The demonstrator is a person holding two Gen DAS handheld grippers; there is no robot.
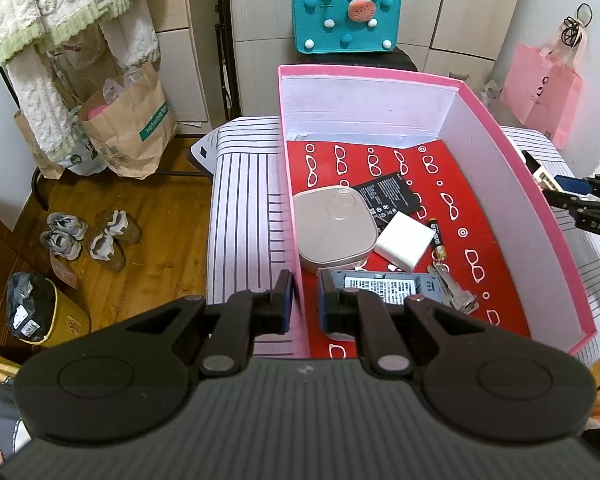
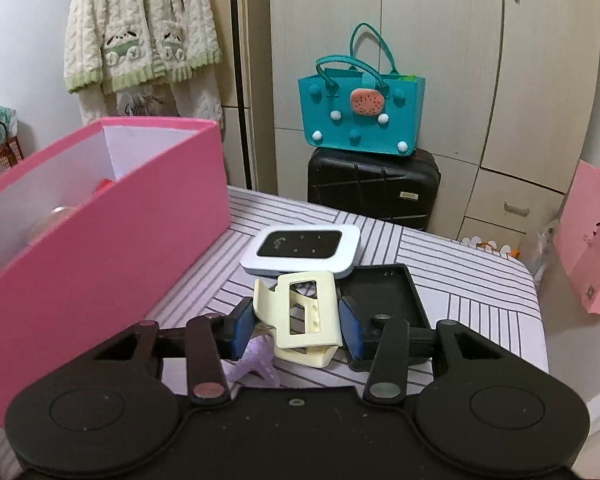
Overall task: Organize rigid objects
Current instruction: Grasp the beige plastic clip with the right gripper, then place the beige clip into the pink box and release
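Fingers: right gripper clasps cream clip; left gripper pinches pink box wall.
Risk — shallow edge hold lets the clip twist free at lower centre.

From the right wrist I lose the pink box at 9 o'clock; its contents are mostly behind the near wall. The black tray is partly behind the right gripper. From the left wrist, the phone is half covered by the left gripper, label print too small to read.
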